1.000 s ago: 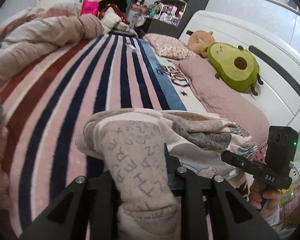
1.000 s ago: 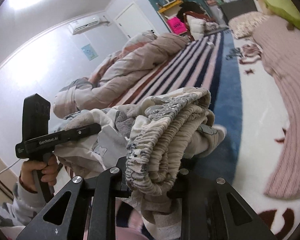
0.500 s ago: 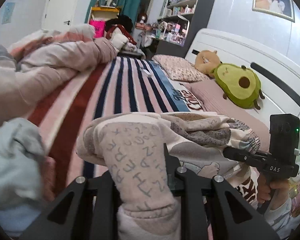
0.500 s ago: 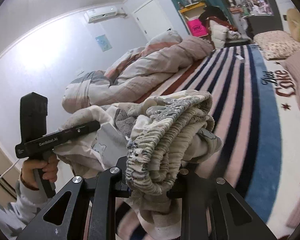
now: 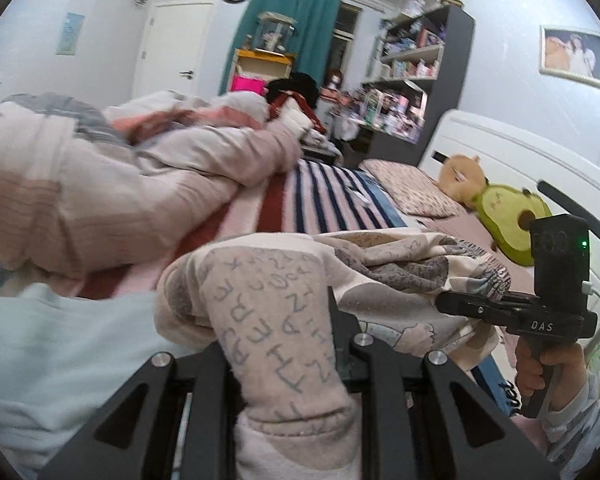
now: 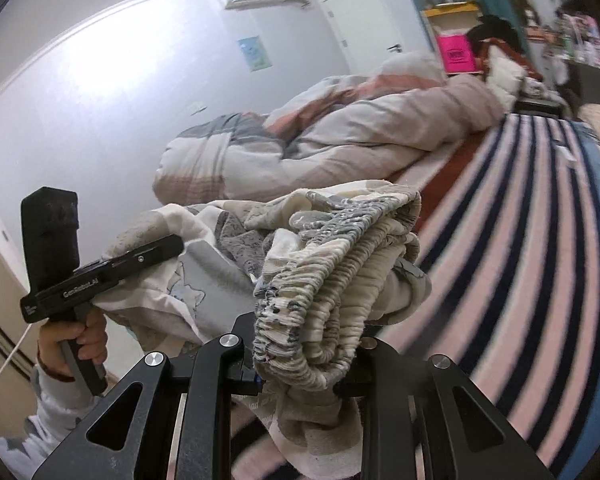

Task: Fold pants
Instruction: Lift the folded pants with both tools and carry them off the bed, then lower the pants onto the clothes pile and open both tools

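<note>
The left gripper [image 5: 284, 344] is closed on a letter-printed leg end of the pants [image 5: 380, 280], fabric bunched between its fingers. The person's left hand [image 6: 74, 336] grips its handle upright, low at the left of the right wrist view. The pants hang between the two tools, above the striped blanket [image 6: 520, 260], with a rumpled quilt [image 5: 120, 192] to the left and open blanket beyond. Their long axis runs sideways, from leg end on the left to elastic waistband on the right. The right gripper [image 6: 300, 360] is clamped on the folded waistband, and the right hand [image 5: 548, 372] holds its handle near the bed's headboard [image 5: 520, 160], beside an avocado plush [image 5: 508, 216].
</note>
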### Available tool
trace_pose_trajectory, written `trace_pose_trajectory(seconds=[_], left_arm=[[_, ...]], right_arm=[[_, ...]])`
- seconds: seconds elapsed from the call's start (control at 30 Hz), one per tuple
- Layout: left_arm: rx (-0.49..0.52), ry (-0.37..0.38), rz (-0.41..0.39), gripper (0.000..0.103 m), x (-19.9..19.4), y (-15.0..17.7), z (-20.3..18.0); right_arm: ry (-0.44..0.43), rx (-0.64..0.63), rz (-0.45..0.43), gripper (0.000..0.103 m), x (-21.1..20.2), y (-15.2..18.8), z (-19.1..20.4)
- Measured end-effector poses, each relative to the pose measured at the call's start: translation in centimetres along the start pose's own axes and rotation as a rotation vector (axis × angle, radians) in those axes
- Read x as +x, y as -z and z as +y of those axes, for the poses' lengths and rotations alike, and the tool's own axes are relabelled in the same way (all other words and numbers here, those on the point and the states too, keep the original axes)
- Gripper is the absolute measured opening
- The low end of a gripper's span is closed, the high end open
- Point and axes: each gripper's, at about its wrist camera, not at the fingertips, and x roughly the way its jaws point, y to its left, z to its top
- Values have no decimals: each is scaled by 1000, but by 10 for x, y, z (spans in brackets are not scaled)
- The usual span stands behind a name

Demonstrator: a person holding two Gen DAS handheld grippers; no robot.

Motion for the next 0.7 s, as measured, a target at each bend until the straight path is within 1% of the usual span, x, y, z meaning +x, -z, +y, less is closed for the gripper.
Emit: trace_pose_trajectory(seconds=[0.13,0.2,0.37,0.47,0.57,0.63,0.7], left_arm=[[-16,-62,-29,17,-24,-9,39],[-28,-89,-38,17,-34,-14,59],[-61,-160,-47,17,-54,-13,111],[-96,-180,-38,17,-58,-6,140],[-129,-166,-12,17,-58,6,161],[-141,-134,-6,17,-60,14,171],[-143,-119,9,18,-58,20,177]], right_arm=[[-59,-55,17,17,42,-26,31],[-82,-78,23,17,58,-33,45],[-141,-125,70,17,107,-44,84],[-166,-130,104,17,130,-44,97],[-183,-117,143,17,144,-38,102],[-195,-108,156,17,147,-33,103],[-185,-107,176,17,151,-28,103]])
